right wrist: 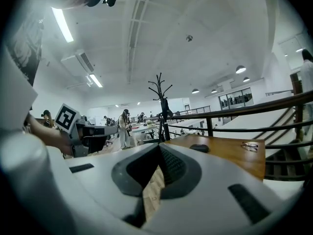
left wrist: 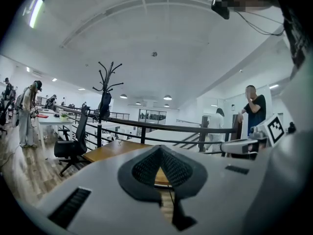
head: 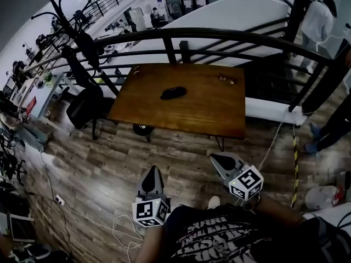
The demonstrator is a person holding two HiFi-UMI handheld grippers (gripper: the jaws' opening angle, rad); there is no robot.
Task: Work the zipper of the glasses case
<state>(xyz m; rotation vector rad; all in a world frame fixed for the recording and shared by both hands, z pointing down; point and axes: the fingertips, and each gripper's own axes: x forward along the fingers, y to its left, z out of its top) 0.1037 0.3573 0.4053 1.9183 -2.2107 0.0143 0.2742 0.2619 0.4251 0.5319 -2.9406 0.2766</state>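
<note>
Wooden table (head: 197, 111) bears glasses case (head: 173, 92); left gripper (head: 153, 171), right gripper (head: 218, 158) closed, empty.

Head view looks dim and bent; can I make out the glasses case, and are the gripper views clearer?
Head view: dim, fisheye-bent railing, yet the glasses case shows as a dark shape on the table. Right gripper view: brighter, case small beyond the jaws. Left gripper view: bright, only the table's edge shows.
</note>
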